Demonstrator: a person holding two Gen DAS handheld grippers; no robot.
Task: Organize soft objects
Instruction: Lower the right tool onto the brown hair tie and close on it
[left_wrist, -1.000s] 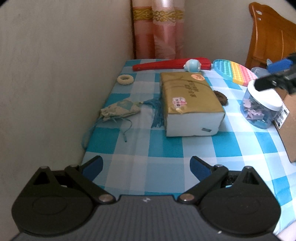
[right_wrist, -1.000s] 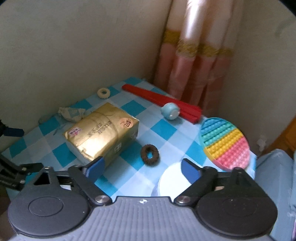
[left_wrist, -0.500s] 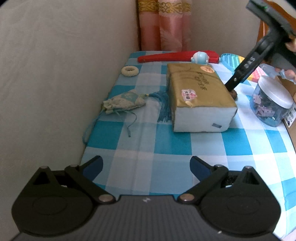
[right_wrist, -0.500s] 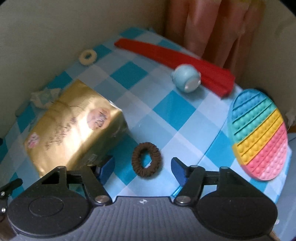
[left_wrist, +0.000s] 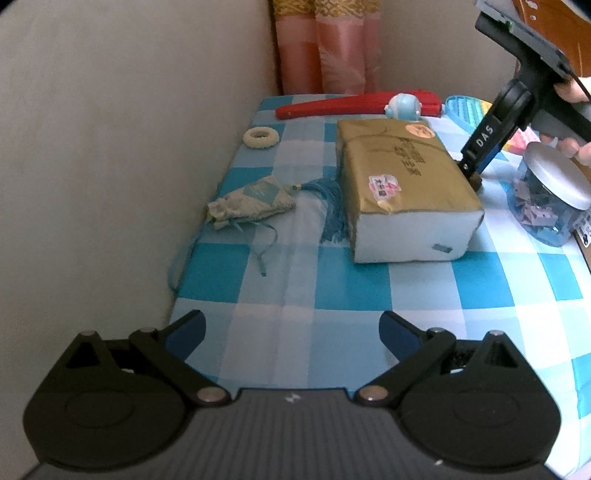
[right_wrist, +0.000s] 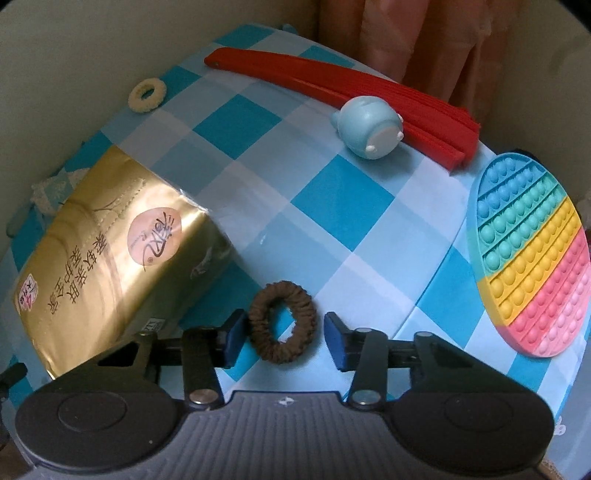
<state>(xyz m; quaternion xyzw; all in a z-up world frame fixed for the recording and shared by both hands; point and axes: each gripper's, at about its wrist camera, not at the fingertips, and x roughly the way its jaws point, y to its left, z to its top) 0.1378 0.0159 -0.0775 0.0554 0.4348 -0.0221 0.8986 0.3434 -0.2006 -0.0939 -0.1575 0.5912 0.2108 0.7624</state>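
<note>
Beside the glossy gold tissue pack (right_wrist: 110, 254), our right gripper (right_wrist: 282, 334) is closing around a ribbed brown fabric ring (right_wrist: 282, 321), pads not yet pressing; left gripper (left_wrist: 291, 330) gapes empty.
</note>
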